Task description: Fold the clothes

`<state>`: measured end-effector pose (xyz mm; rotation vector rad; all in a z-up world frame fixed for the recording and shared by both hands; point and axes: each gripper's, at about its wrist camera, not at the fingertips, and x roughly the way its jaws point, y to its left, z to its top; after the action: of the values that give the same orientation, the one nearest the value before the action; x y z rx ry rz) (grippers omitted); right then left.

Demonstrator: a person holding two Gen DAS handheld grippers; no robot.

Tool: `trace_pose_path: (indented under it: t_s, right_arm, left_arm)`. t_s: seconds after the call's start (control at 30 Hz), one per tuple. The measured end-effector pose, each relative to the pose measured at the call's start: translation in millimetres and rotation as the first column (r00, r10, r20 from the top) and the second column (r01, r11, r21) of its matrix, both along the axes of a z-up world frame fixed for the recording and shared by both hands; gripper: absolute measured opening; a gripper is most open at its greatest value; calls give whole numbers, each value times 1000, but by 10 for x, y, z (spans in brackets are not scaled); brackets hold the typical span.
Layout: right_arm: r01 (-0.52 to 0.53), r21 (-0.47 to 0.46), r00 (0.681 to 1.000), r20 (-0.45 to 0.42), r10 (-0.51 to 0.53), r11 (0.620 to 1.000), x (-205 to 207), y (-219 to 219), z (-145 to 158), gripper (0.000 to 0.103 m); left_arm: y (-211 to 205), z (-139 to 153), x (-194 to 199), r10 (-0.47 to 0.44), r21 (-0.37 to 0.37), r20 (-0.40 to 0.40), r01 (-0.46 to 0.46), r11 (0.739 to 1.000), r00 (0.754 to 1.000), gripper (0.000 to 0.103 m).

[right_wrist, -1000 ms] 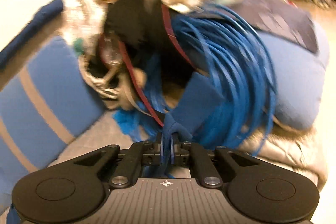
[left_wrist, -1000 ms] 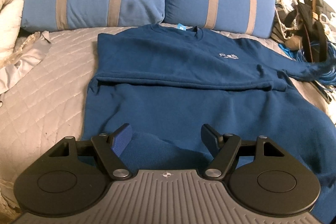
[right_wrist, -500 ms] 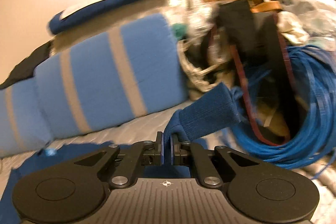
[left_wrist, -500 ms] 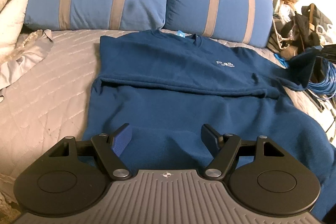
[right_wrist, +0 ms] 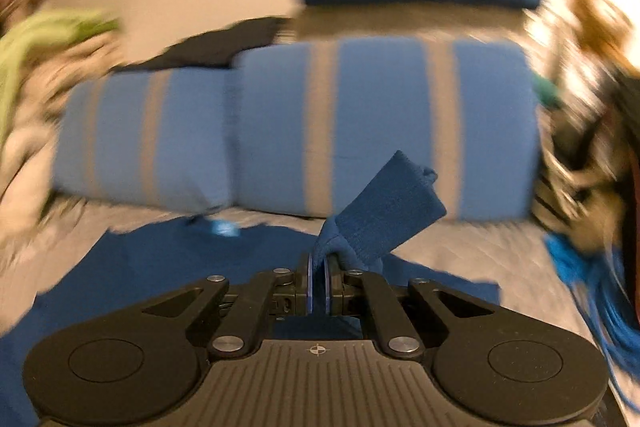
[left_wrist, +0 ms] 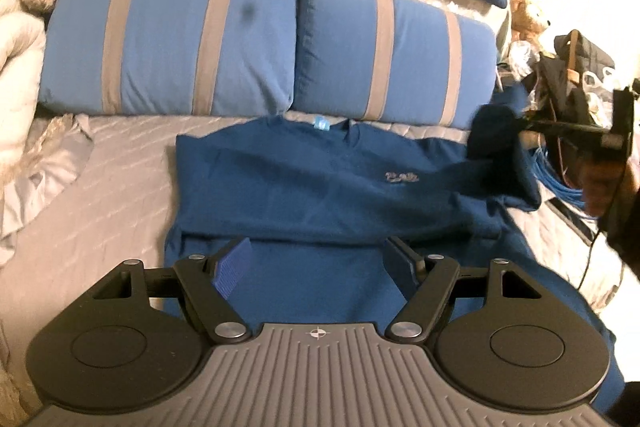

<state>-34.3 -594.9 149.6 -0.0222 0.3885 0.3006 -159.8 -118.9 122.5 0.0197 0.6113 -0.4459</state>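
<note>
Sleeve cuff (right_wrist: 390, 213) is pinched between my right gripper (right_wrist: 319, 277) pads, lifted above the navy sweatshirt (left_wrist: 320, 183), which lies flat in the middle of the bed (left_wrist: 100, 195), collar toward the striped pillows (left_wrist: 172, 43). I think the sleeve should go straight across the chest and lie down without wrinkles. My right hand points slightly downward toward the pillows. My left gripper (left_wrist: 318, 269) hovers over the hem, jaws wide and empty.

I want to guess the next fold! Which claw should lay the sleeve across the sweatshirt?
The right claw, probably: it is shut on the sleeve cuff. The left claw is open, holding nothing.
</note>
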Motion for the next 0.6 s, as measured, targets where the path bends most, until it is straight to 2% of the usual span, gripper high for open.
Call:
trace_pose_path:
  t_s: [0.07, 0.1, 0.13, 0.17, 0.23, 0.27, 0.3, 0.4, 0.47, 0.53, 0.6]
  right_arm:
    - [-94, -69, 995, 14, 96, 993, -50, 358, -103, 8]
    - [-149, -111, 989, -8, 149, 983, -71, 520, -181, 10]
    - [-206, -154, 979, -38, 202, 966, -91, 683, -265, 10]
    - [-254, -218, 967, -65, 246, 942, -136, 836, -358, 16]
    - [-320, -349, 947, -106, 303, 881, -256, 1096, -534, 40]
    - [-327, -386, 945, -106, 311, 863, -317, 1143, -577, 59]
    - [-335, -395, 942, -104, 321, 855, -370, 1135, -585, 68]
    - [-352, -402, 934, -99, 342, 845, -505, 1051, -576, 80]
    - [-345, -401, 937, -102, 333, 848, -554, 952, -554, 85]
    - [-337, -393, 941, -107, 321, 856, -570, 854, -530, 86]
    - [-325, -383, 945, -107, 308, 865, -616, 767, -521, 88]
  left_arm:
    - [-53, 39, 46, -9, -3, 4, 9, 1000, 1000, 72]
    - [-76, 48, 78, -12, -8, 0, 12, 1000, 1000, 72]
    - [-96, 57, 115, -14, -14, -7, 14, 1000, 1000, 72]
    - [-112, 66, 149, -15, -22, -16, 15, 1000, 1000, 72]
    - [-143, 81, 225, -20, -48, -45, 18, 999, 999, 72]
    - [-154, 86, 275, -24, -67, -64, 20, 998, 998, 72]
    - [-166, 92, 325, -29, -87, -84, 22, 996, 996, 72]
    - [-251, 89, 541, -57, -155, -169, 30, 988, 984, 72]
    - [-341, 42, 738, -86, -214, -244, 32, 976, 966, 72]
    - [-424, -58, 954, -120, -287, -328, 23, 958, 937, 72]
    - [-469, -239, 1196, -160, -372, -423, -10, 928, 892, 72]
